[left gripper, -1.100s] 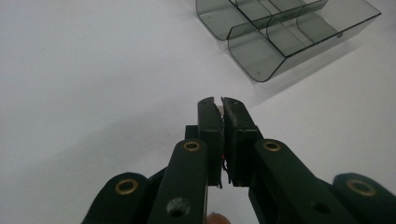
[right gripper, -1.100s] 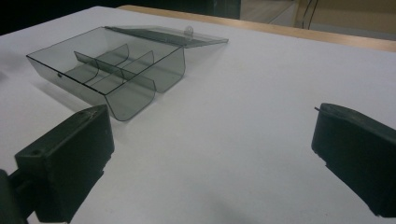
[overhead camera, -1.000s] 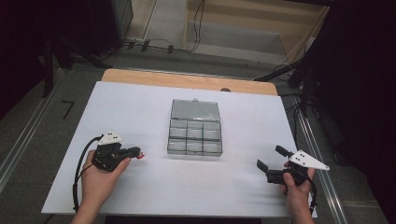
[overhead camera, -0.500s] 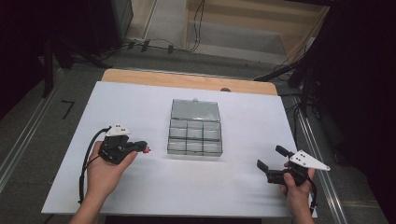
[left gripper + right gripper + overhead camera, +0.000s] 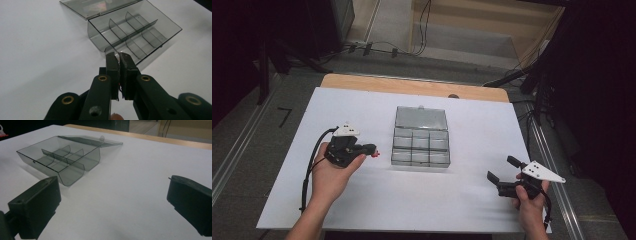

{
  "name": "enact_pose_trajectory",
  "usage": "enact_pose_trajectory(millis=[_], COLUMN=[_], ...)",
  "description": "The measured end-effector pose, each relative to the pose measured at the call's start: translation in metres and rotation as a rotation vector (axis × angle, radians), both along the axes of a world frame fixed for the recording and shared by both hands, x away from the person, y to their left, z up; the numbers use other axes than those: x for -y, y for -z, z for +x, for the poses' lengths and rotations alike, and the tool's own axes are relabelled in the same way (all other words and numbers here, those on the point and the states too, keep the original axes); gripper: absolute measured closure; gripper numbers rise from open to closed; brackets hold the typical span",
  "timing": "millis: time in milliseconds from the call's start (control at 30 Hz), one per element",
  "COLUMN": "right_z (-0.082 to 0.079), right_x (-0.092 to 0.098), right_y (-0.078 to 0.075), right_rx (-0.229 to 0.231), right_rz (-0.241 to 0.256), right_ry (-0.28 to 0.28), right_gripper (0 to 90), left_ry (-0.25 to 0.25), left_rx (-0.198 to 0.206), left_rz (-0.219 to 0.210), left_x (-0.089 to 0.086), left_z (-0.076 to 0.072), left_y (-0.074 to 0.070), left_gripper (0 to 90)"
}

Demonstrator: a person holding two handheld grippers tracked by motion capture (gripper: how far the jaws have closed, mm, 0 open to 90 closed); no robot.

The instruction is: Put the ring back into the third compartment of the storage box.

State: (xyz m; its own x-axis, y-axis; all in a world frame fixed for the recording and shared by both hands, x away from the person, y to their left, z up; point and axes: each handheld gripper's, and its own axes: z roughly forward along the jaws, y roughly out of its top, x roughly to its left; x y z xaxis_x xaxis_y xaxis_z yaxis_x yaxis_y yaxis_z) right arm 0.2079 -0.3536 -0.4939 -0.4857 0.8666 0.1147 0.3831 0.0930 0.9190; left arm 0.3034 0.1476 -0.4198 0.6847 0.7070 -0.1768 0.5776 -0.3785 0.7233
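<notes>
A clear grey compartment box [image 5: 421,149] lies in the middle of the white table with its lid [image 5: 421,119] laid open behind it. Its compartments look empty in the left gripper view [image 5: 135,32] and in the right gripper view [image 5: 60,157]. My left gripper [image 5: 371,149] hovers just left of the box, its jaws pressed together [image 5: 119,56] on a small red piece [image 5: 375,154] that peeks out at the tip. At the front right my right gripper [image 5: 502,168] is held open, with nothing between its wide-apart jaws [image 5: 112,195].
The white tabletop [image 5: 362,110] rests on a wooden board whose edge [image 5: 412,86] shows at the back. Cables and dark stands lie on the floor beyond. A black cable [image 5: 312,160] trails from the left gripper.
The left gripper has moved right, toward the box, with the red piece still at its tip. The right gripper has stayed in place.
</notes>
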Motion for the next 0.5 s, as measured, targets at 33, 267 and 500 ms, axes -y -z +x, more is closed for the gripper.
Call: enact_pose_trajectory(millis=[33, 267, 500], right_z=[0.000, 0.000, 0.000], right_x=[0.000, -0.001, -0.001], right_y=[0.000, 0.000, -0.001], right_rx=[0.000, -0.001, 0.003], right_rz=[0.000, 0.001, 0.003], right_ry=[0.000, -0.001, -0.003], right_gripper=[0.0, 0.0, 0.0], left_ry=[0.000, 0.023, 0.041], left_rx=[0.000, 0.002, 0.009], left_rz=[0.000, 0.018, 0.013], left_x=[0.000, 0.010, 0.019], left_z=[0.000, 0.005, 0.011], left_y=[0.000, -0.005, -0.013], left_gripper=[85.4, 85.3, 85.4])
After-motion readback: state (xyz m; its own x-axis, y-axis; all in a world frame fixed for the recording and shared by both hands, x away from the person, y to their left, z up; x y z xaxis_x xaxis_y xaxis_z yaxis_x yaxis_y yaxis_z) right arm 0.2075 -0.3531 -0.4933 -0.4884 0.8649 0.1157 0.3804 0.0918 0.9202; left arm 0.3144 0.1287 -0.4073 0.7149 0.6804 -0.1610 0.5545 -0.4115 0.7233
